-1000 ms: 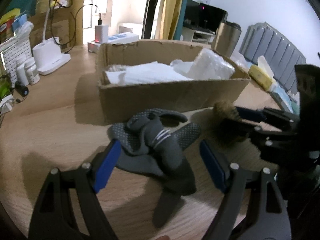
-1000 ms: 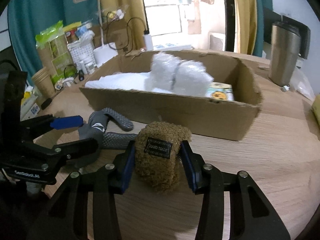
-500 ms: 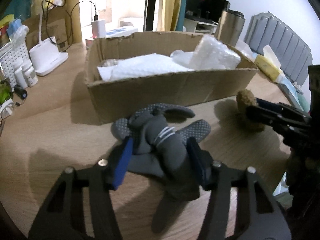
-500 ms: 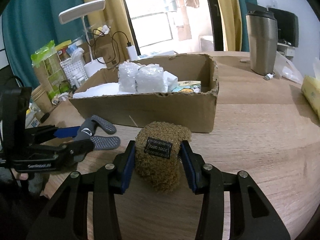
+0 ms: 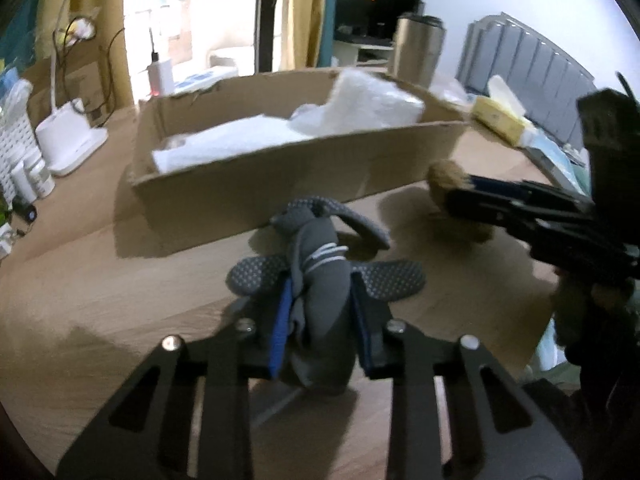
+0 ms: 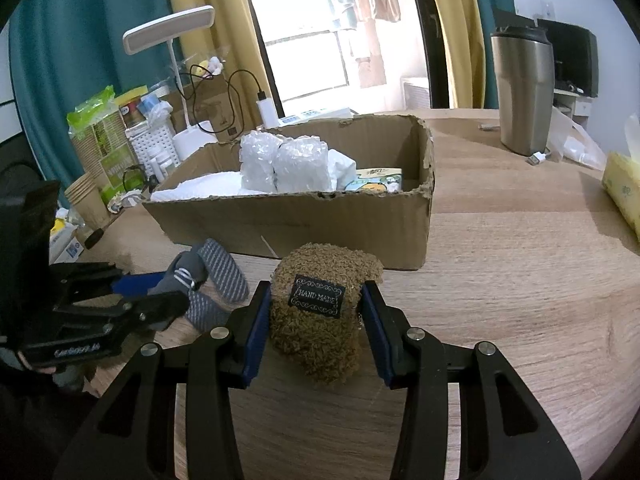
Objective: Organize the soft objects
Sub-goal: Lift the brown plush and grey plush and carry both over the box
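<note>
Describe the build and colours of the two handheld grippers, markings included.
Both the left gripper and the right gripper are matte black linkage frames with slotted cut-outs, silver pivot screws and blue finger pads. The left one's side bears small pale lettering, too blurred to read. No cables show.

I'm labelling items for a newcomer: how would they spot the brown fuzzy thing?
Find the cardboard box on the wooden table. Just before its front wall, the right tongs clamp a brown fuzzy pouch. Unlike the grey sock beside it, it bears a black "HAND MADE" label.
</note>
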The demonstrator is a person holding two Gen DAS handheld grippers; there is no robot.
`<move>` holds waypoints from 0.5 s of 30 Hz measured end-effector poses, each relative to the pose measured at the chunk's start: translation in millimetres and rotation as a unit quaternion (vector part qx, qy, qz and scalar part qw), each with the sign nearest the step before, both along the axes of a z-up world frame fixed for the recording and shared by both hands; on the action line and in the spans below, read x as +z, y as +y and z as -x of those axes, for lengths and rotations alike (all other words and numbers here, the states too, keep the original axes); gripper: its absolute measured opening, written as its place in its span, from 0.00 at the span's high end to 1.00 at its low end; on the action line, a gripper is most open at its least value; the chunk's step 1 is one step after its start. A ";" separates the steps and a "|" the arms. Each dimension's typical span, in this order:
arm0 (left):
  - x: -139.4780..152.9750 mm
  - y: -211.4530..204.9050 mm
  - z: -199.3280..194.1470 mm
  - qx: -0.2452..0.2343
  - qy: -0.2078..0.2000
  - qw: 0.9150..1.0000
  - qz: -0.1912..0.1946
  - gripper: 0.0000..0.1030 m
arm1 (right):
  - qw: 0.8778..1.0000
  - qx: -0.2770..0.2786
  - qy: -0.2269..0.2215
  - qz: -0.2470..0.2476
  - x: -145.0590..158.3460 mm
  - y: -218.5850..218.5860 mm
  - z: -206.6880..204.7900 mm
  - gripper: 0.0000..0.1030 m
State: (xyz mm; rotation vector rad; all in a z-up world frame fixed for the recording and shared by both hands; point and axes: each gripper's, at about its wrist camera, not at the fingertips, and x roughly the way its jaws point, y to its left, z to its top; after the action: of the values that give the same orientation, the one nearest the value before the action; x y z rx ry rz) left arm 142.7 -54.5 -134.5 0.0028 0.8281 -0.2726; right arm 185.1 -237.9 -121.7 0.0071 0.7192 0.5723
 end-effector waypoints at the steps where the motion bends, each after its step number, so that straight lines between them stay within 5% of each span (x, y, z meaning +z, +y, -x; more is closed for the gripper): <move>1: 1.9 -1.8 1.7 -0.005 -0.004 1.000 0.001 0.72 | 1.000 0.000 0.000 0.000 0.2 0.0 -0.1 0.54; 15: 32.5 1.3 21.4 -0.018 -0.062 0.998 0.026 0.72 | 1.000 -0.001 -0.026 0.005 20.4 1.0 6.3 0.54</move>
State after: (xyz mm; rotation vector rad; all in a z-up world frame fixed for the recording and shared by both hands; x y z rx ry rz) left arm 121.3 -53.2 -102.0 -0.0149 0.6974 -0.3242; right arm 178.9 -236.9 -101.3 -0.0163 0.6707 0.5654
